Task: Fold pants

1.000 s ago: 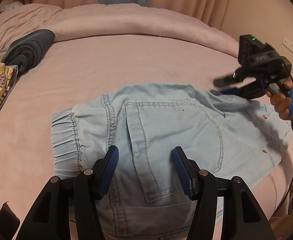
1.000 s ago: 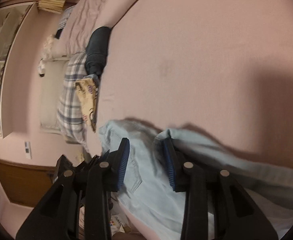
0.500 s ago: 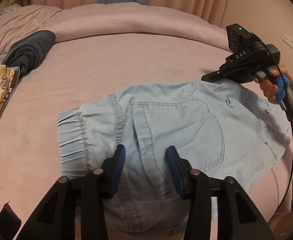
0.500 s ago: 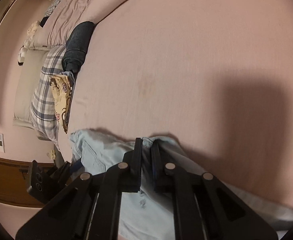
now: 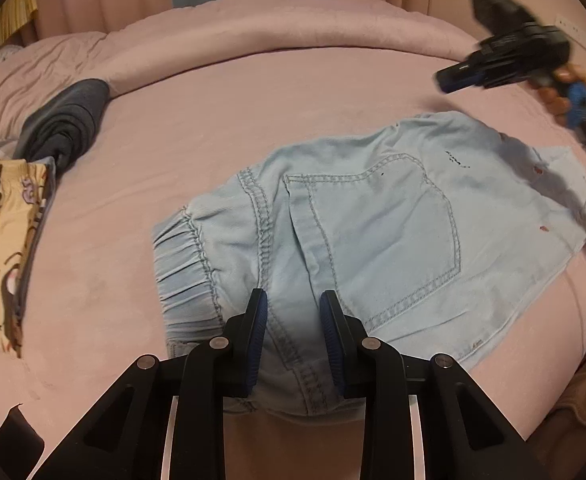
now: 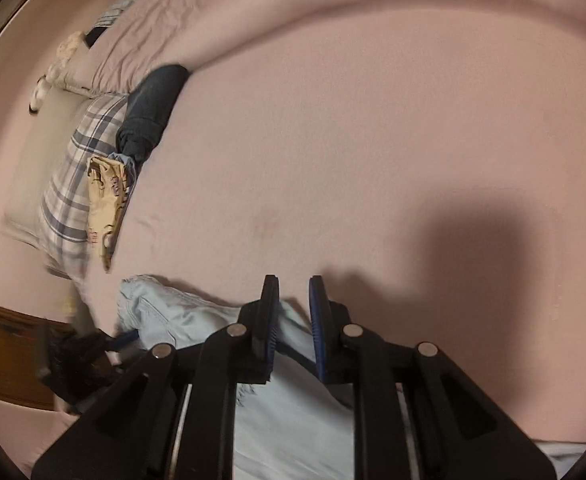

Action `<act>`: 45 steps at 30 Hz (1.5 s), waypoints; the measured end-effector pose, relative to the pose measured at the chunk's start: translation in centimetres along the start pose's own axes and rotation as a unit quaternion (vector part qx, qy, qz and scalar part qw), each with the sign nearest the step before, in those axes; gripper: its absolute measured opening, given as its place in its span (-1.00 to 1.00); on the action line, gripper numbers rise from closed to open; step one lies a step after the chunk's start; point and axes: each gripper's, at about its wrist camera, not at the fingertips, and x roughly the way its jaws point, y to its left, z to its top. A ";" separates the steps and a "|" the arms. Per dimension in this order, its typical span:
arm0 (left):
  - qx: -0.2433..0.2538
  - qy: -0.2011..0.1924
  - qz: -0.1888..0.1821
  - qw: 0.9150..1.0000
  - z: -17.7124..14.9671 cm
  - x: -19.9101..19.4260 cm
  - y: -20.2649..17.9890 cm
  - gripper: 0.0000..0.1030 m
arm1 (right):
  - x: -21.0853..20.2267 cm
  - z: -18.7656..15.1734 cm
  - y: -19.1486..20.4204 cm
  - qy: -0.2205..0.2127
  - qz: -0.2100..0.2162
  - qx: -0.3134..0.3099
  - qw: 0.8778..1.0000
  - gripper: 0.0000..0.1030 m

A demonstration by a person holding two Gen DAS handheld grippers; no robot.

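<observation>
1. Left wrist view: light blue denim pants [image 5: 373, 240] lie folded on a pink bed [image 5: 273, 92], elastic waistband toward the left, back pocket facing up, the far fold edge at the right.
2. The left hand-held gripper [image 5: 293, 340] sits low over the near edge of the pants, close to the waistband seam. Its jaws have just been closing to a narrow gap, with a ridge of denim between the blue pads. Whether the pads already press the cloth cannot be told.
3. The right hand-held gripper [image 5: 449, 78] is held in a hand [image 5: 561, 92] above the far right corner of the pants, clear of the cloth. Its jaws have just reopened a little and stand narrow. The right wrist view shows nothing between them, with the pants [image 6: 293, 420] below and behind the fingers.
4. Judgement: the step in hand looks like taking a new grip for the next fold, so the left side should pinch all the layers, not only the top one.
5. The right side would do well to come down on the far edge and catch the matching corner before either hand lifts.
6. Lifting both ends together and level would likely keep the earlier fold from sliding open.
7. A dark rolled garment [image 5: 61, 124] and a patterned pillow [image 5: 1, 248] lie well apart at the left, out of the way.
</observation>
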 end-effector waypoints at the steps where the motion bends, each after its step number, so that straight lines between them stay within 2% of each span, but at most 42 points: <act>1: 0.002 0.002 0.004 1.000 0.0 0.0 -0.1 -0.39 | -0.7 -0.6 0.7 -0.002 0.012 -0.018 1.000 -0.67; 4: 0.003 0.009 0.015 1.000 0.2 0.1 -0.2 -0.48 | -1.6 -3.3 3.2 0.013 0.019 -0.079 0.997 -0.68; 6: 0.007 0.012 0.030 0.999 0.1 0.0 -0.2 -0.64 | -1.3 -5.2 3.9 0.027 0.039 -0.093 0.995 -0.71; 7: 0.003 0.012 0.030 0.999 0.0 -0.1 0.0 -0.70 | -0.6 -6.3 3.8 0.037 0.033 -0.093 0.994 -0.74; 8: -0.006 0.011 0.025 1.000 -0.1 -0.2 0.4 -0.71 | 0.6 -7.7 3.7 0.055 0.007 -0.094 0.994 -0.68; 9: -0.014 0.011 0.021 1.000 -0.1 -0.2 0.8 -0.72 | 2.5 -10.0 3.6 0.097 -0.016 -0.100 0.990 -0.67; 10: -0.022 0.013 0.016 1.000 -0.1 -0.3 1.1 -0.72 | 3.5 -11.9 3.7 0.123 -0.012 -0.106 0.987 -0.66; 13: -0.023 0.024 0.022 0.999 0.4 -0.6 0.7 -0.73 | 2.4 -15.6 4.7 0.106 0.004 -0.149 0.983 -0.66; 16: -0.007 0.015 0.043 0.999 1.5 -1.8 -0.5 -0.71 | 0.7 -16.6 3.2 0.116 0.016 -0.116 0.986 -0.71; 17: -0.001 -0.003 0.042 0.999 2.3 -2.7 -1.1 -0.69 | 0.0 -16.9 2.7 0.113 0.020 -0.111 0.987 -0.69; 19: -0.004 -0.031 0.005 1.000 3.6 -3.8 -2.0 -0.57 | -2.3 -16.7 1.9 0.088 0.018 -0.108 0.990 -0.68; 21: -0.012 -0.055 -0.039 0.998 5.9 -3.9 -3.4 -0.17 | -4.8 -15.8 1.4 0.034 0.013 -0.109 0.993 -0.68; 22: -0.010 -0.059 -0.052 0.997 6.9 -3.6 -4.3 -0.09 | -5.8 -15.0 1.0 0.004 0.005 -0.101 0.995 -0.68; 25: 0.010 -0.057 -0.080 0.995 10.3 -0.7 -7.8 -0.05 | -7.0 -11.8 -0.6 -0.065 -0.045 -0.068 0.995 -0.68; 27: 0.007 -0.037 -0.117 0.992 12.5 2.4 -10.3 -0.05 | -6.1 -10.5 -1.1 -0.079 -0.068 -0.063 0.993 -0.68; 28: 0.009 -0.033 -0.121 0.992 13.0 3.3 -10.9 -0.05 | -5.5 -10.4 -1.1 -0.076 -0.075 -0.064 0.992 -0.68; 30: 0.014 -0.015 -0.101 0.995 14.3 6.5 -12.7 -0.05 | -4.0 -10.8 -0.4 -0.060 -0.088 -0.077 0.991 -0.68; 31: 0.019 -0.008 -0.081 0.997 14.5 7.6 -12.9 -0.05 | -3.3 -11.2 -0.6 -0.047 -0.095 -0.084 0.991 -0.68; 32: 0.023 0.009 -0.050 0.998 14.8 9.3 -13.2 -0.04 | -2.8 -12.2 -0.5 -0.032 -0.102 -0.090 0.990 -0.68; 33: 0.025 0.034 -0.035 0.999 14.9 11.2 -13.2 0.02 | -2.0 -13.1 -0.8 -0.013 -0.110 -0.094 0.989 -0.68; 34: 0.015 0.041 -0.038 0.998 14.8 12.4 -13.0 0.06 | -1.4 -14.1 -1.3 0.002 -0.115 -0.095 0.989 -0.67; 36: 0.014 0.021 -0.035 0.999 14.9 12.3 -12.9 0.14 | -1.8 -16.0 -1.3 -0.022 -0.110 -0.110 0.988 -0.67; 40: -0.007 0.020 -0.042 0.999 14.7 11.2 -12.2 0.15 | -3.6 -17.6 -2.6 -0.021 -0.075 -0.066 0.995 -0.74; 42: -0.004 -0.004 -0.045 0.999 14.2 8.9 -11.9 0.14 | -5.3 -18.2 -3.3 -0.028 -0.067 -0.043 0.996 -0.73; 43: 0.004 -0.016 -0.042 0.999 14.0 7.9 -11.9 0.14 | -6.4 -18.6 -3.6 -0.039 -0.064 -0.036 0.997 -0.65; 45: 0.022 -0.041 -0.036 0.998 12.7 5.8 -12.2 0.14 | -8.5 -19.5 -4.3 -0.066 -0.083 -0.030 0.994 -0.63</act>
